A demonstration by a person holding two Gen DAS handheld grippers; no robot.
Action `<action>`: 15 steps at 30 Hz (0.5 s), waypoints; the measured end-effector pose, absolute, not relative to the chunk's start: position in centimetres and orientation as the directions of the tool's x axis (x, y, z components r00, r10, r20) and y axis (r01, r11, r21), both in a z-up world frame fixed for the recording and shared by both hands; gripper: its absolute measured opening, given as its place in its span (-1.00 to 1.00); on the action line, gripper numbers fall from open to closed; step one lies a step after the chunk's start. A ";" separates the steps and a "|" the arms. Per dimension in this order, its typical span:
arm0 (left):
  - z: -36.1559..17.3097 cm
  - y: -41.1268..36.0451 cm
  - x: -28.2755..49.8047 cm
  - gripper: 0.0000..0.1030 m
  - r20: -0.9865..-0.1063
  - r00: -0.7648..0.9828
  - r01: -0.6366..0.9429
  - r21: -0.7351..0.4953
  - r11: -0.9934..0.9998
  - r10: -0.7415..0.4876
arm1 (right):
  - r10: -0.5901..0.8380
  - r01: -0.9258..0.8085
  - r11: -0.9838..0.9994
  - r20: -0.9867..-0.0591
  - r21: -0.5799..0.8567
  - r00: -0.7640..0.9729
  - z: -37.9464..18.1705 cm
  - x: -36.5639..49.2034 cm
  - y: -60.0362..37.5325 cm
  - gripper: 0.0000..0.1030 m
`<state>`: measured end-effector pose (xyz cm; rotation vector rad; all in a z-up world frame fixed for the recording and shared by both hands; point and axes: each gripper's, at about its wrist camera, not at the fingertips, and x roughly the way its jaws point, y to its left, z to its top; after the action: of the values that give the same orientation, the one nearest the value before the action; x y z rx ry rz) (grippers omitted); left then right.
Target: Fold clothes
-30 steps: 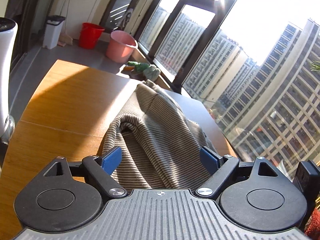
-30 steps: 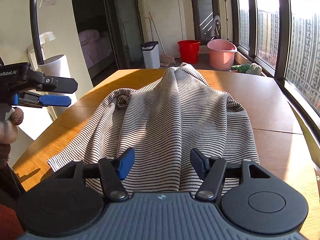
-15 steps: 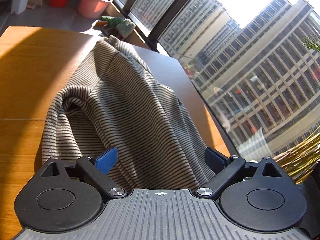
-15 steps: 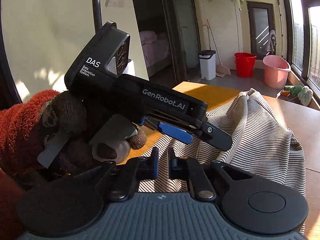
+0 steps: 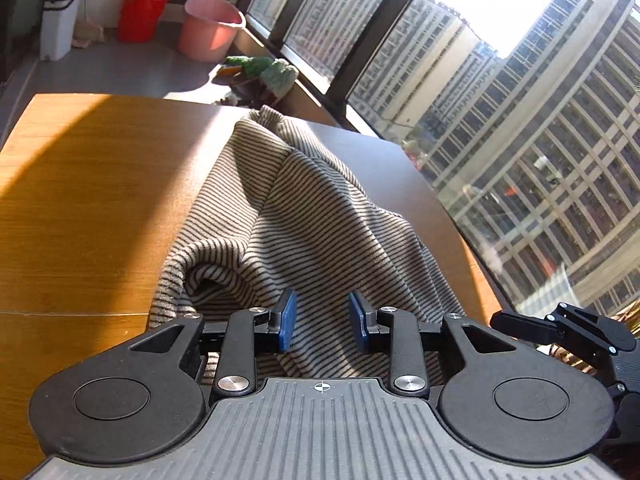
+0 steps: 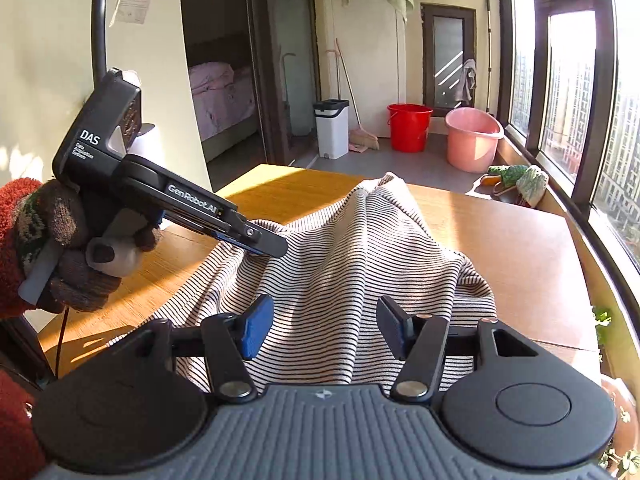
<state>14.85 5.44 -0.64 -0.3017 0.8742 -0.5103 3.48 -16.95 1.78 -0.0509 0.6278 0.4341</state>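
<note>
**Striped top bunched on the bench, both grippers over its near edge**

On the wooden bench (image 6: 512, 240) by the window, a striped top (image 6: 360, 264) lies in a rumpled heap, running from the near edge toward 12 o'clock, where a peak of cloth rises.

At about 9 o'clock in the right wrist view, a gloved hand (image 6: 60, 248) grips the left hand-held gripper (image 6: 266, 245), whose tip reaches down onto the left edge of the top. In its own view the left hand-held gripper (image 5: 322, 320) has its blue pads (image 5: 287, 320) partly apart and closing, with a fold of the striped cloth lying between them; the pads do not yet press on it.

The right hand-held gripper (image 6: 320, 326) sits over the near hem, its jaws spreading apart, cloth under the gap but not pinched.

Toward 1 o'clock on the floor stand a white bin (image 6: 331, 128), a red bucket (image 6: 409, 127) and a pink tub (image 6: 472, 138).
</note>
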 end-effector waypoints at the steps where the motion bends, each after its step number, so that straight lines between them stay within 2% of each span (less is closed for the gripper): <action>1: -0.4 5.9 14.7 -0.01 -0.648 0.542 0.292 -0.453 0.843 -0.535 | 0.362 -0.386 0.918 -0.590 0.091 0.722 1.3 3.7 -17.5 0.13; 5: -0.4 7.5 13.6 0.32 -0.651 0.543 0.261 -0.470 0.843 -0.531 | 0.351 -0.358 0.926 -0.629 0.122 0.694 -1.2 4.1 -17.7 0.23; 8: -0.4 7.7 13.3 0.49 -0.651 0.519 0.267 -0.491 0.829 -0.553 | 0.380 -0.346 0.919 -0.654 0.189 0.654 -3.1 3.7 -17.3 0.23; 10: -0.4 7.3 13.1 0.67 -0.642 0.504 0.286 -0.507 0.813 -0.578 | 0.373 -0.342 0.921 -0.666 0.185 0.646 -3.7 3.9 -16.3 0.24; 12: -0.1 6.9 12.8 0.79 -0.625 0.490 0.311 -0.525 0.792 -0.608 | 0.351 -0.360 0.924 -0.664 0.130 0.660 -3.5 3.7 -15.0 -0.29; 13: 0.1 6.7 12.7 0.82 -0.617 0.480 0.324 -0.537 0.779 -0.624 | 0.357 -0.372 0.920 -0.656 0.124 0.665 -3.0 3.7 -14.5 -0.66; 15: 0.4 5.9 13.0 0.86 -0.602 0.437 0.350 -0.570 0.743 -0.668 | 0.411 -0.425 0.895 -0.623 0.137 0.666 -1.4 3.4 -13.5 -0.78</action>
<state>13.01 5.87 0.44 -0.3907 0.9182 -0.6534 3.40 -13.47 -1.37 -0.0209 0.6977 0.4722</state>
